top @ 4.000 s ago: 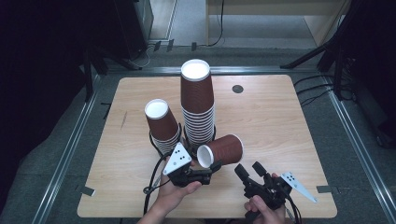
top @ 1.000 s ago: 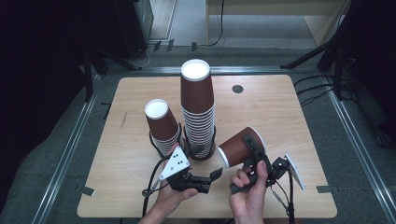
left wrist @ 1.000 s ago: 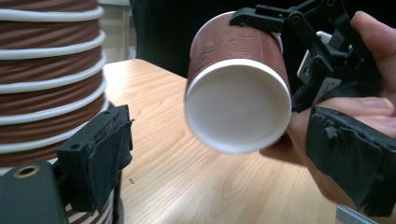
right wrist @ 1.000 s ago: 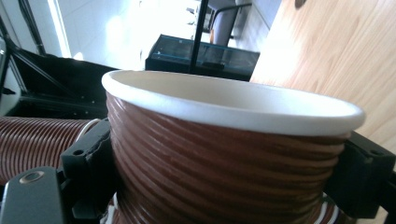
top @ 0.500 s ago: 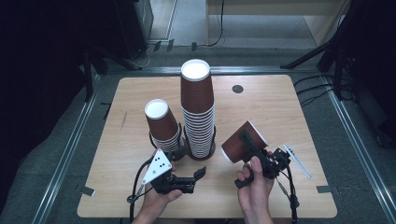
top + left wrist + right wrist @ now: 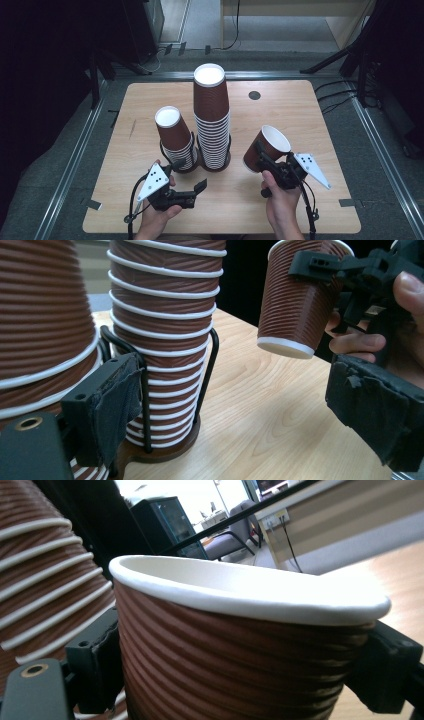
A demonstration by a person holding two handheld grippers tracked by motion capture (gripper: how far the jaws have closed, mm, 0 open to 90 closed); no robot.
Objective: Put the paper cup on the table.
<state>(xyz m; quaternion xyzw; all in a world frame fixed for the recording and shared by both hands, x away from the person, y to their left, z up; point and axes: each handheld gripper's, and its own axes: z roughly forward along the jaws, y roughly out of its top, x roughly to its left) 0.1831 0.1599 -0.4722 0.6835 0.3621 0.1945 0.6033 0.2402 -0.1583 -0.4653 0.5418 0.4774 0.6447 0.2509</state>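
Brown ribbed paper, white at the rim: a single cup [image 6: 267, 148] stands mouth-up in the right gripper [image 6: 261, 155] at the right centre of the high view, its base lifted just clear of the wooden table [image 6: 310, 115]. A second ago it lay tilted on its side in the same grip, so it has been turned upright; four seconds ago it was at the left gripper, which suggests a handover that is now complete. The right gripper's jaws are clamped on the cup's wall, one on each side, as the right gripper view shows [image 6: 240, 665].

The left gripper [image 6: 200, 187], at the lower left of the high view, has slid leftward and away from the cup over the last second. Its jaws stand apart with nothing between them, and in the left gripper view they frame the foot of the tall stack [image 6: 165, 340].

That tall stack [image 6: 212, 117] of upturned cups sits in a black wire holder [image 6: 227, 150] at the frame's centre, with a shorter stack [image 6: 175, 137] touching it on the left. The held cup hangs well right of both.

For moving, the open wood lies to the right and toward the top right of the frame, where only a small dark disc [image 6: 254, 95] sits. The table's right edge and near edge are both close to the right hand [image 6: 280, 200], so the likely safe set-down is inward of them.
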